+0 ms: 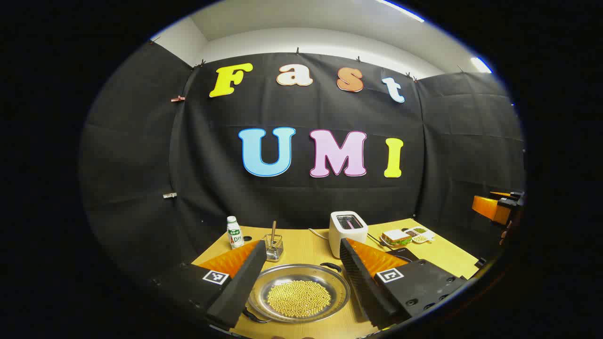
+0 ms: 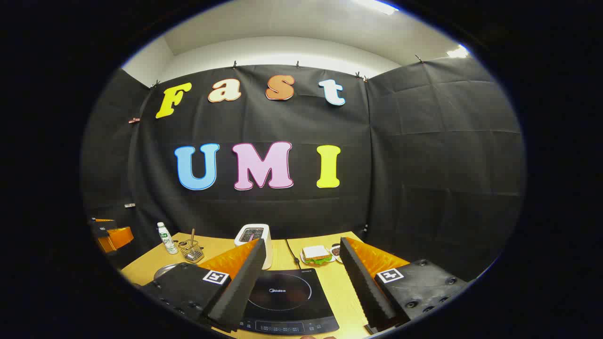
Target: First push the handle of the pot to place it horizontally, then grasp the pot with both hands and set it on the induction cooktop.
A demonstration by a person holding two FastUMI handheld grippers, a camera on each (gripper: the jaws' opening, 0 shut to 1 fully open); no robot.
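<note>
Left gripper view, L to R. We see the left gripper (image 1: pixel 301 278) with its tongs spread wide, holding nothing; the pot (image 1: pixel 298 293) lies on the table betw. the two fingers, touching neither. The pot's near-left handle (image 1: pixel 254 316) is partly cut off by the left finger; its far handle (image 1: pixel 330 267) shows at the back rim. We cannot read the pot's depth. It is a shallow silvery metal pan with a heap of small yellow beans (image 1: pixel 298 297) in the middle. Behind it, L to R: a small bottle (image 1: pixel 233 232), a wire holder (image 1: pixel 273 247) with a stick in it, a white toaster (image 1: pixel 347 227), a plate w/ a sandwich (image 1: pixel 396 237). The table (image 1: pixel 306 249) is light wood; black cloth walls close the booth, white ceiling above. At far R edge the other gripper (image 1: pixel 497 205) shows, too cut off to judge.

Right gripper view, L to R. The pot's rim (image 2: pixel 165 270) peeks out at left, mostly hidden by the finger. The right gripper (image 2: pixel 301 282) also stands wide open, empty, above the black cooktop (image 2: pixel 287 296), whose front edge is cut off.
</note>
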